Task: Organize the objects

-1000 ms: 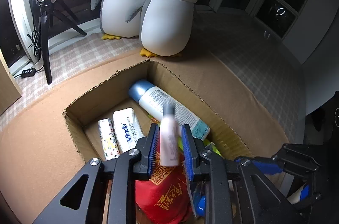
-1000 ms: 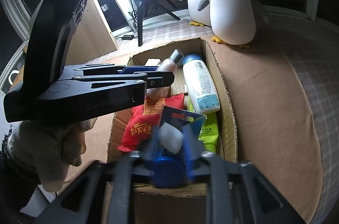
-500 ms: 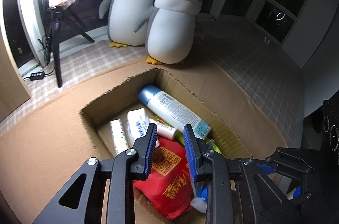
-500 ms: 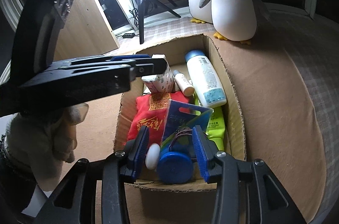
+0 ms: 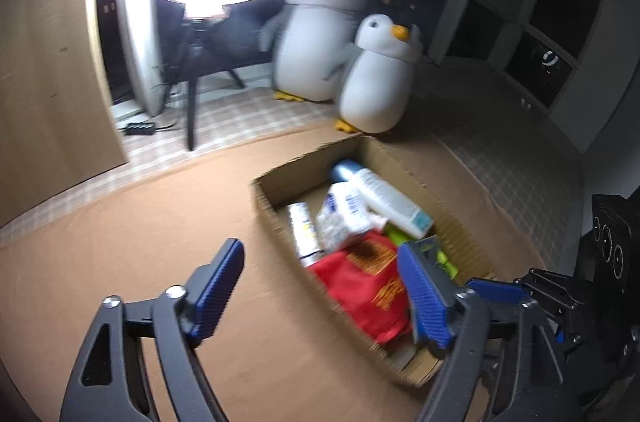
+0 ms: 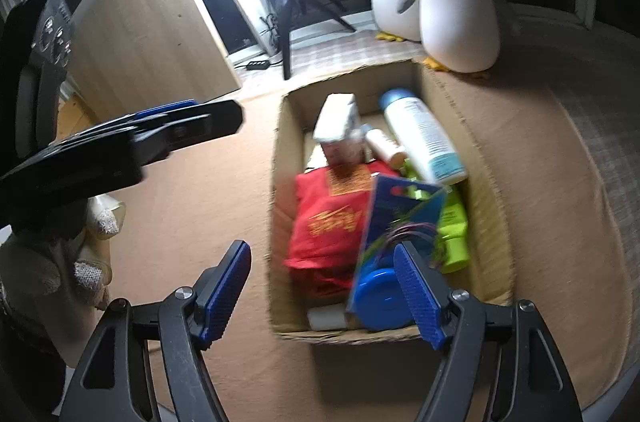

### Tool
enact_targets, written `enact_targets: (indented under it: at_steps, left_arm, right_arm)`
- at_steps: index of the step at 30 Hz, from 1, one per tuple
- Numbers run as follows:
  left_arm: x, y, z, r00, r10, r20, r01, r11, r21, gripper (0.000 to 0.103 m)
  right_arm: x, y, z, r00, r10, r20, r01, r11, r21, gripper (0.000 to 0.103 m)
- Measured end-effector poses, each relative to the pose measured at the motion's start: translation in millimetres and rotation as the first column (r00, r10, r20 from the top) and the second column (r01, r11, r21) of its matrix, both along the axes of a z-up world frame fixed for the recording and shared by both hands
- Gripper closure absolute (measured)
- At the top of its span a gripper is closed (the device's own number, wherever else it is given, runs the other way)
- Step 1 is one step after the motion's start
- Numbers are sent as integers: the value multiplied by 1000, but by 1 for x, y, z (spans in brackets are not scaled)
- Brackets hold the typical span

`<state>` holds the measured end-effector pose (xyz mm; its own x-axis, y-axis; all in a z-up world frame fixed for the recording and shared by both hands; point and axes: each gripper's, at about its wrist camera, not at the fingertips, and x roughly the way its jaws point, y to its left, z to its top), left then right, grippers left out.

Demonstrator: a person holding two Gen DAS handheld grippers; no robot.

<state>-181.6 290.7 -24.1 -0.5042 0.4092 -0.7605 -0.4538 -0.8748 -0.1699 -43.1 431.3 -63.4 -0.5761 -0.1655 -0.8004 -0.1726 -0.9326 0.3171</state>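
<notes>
An open cardboard box (image 6: 486, 206) (image 5: 276, 218) sits on the brown table. It holds a white bottle with a blue cap (image 6: 422, 134) (image 5: 386, 194), a tissue pack (image 6: 336, 118) (image 5: 344, 214), a red pouch (image 6: 328, 222) (image 5: 364, 282), a small pink bottle (image 6: 384, 146), a green tube (image 6: 454, 234), a blue card pack (image 6: 396, 218) and a blue round lid (image 6: 380, 296). My left gripper (image 5: 322, 296) is open and empty, above the box's near left side. My right gripper (image 6: 328, 296) is open and empty over the box's near edge.
Two plush penguins (image 5: 380, 78) (image 6: 456, 2) stand beyond the box. A ring light on a tripod (image 5: 192, 90) (image 6: 286, 18) and a wooden panel (image 5: 44, 78) are at the back left. The left gripper's body (image 6: 120, 146) hangs left of the box.
The left gripper let the small pink bottle go into the box, then opened wide and drew back to the left. The right gripper let the blue-lidded item go, opened wide and pulled back.
</notes>
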Motion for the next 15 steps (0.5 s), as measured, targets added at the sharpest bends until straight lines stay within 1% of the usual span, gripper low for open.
enact_targets:
  at_steps: [6, 10, 15]
  left_arm:
    - [26, -58, 5, 997, 78, -10, -78, 997, -21, 13]
    - [46, -100, 9, 990, 141, -11, -141, 990, -16, 12]
    - [74, -154, 11, 976, 218, -19, -218, 976, -19, 11]
  right_arm:
    - [0, -22, 3, 1000, -10, -25, 9, 1000, -16, 32]
    - [-1, -38, 9, 999, -18, -50, 16, 999, -39, 32]
    - [-5, -73, 16, 997, 34, -74, -36, 999, -29, 31]
